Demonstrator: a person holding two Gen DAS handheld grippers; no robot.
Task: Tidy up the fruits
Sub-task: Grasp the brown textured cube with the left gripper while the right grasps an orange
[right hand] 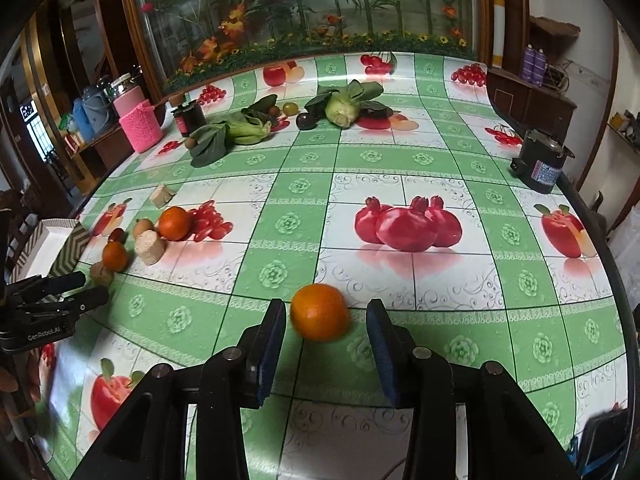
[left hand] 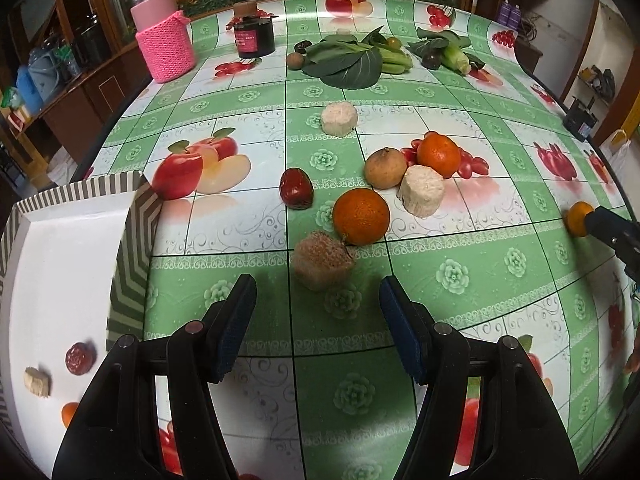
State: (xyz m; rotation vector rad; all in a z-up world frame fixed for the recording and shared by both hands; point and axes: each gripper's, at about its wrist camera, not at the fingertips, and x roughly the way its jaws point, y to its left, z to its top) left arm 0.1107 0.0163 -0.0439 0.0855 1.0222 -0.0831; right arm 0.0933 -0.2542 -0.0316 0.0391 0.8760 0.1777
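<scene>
1. While the right tongs stand spread low over the bench, a lone orange lies between their blue pads (a little blurred, touching neither that I can see), well apart from the other fruit.
2. Left tongs are likewise spread and level just above the cloth, with a rough pinkish-brown chunk just ahead of the gap.
3. Beyond that chunk sits a cluster: two oranges, one red date, one tan round fruit, and two pale cut chunks, one of them farther back on its own.
4. Left of the cluster stands a white tray with a striped rim, holding one dark red piece, one pale chunk and part of an orange fruit at the edge.
5. At the far end lie leafy greens, a pink knitted jar and a dark jar.
</scene>
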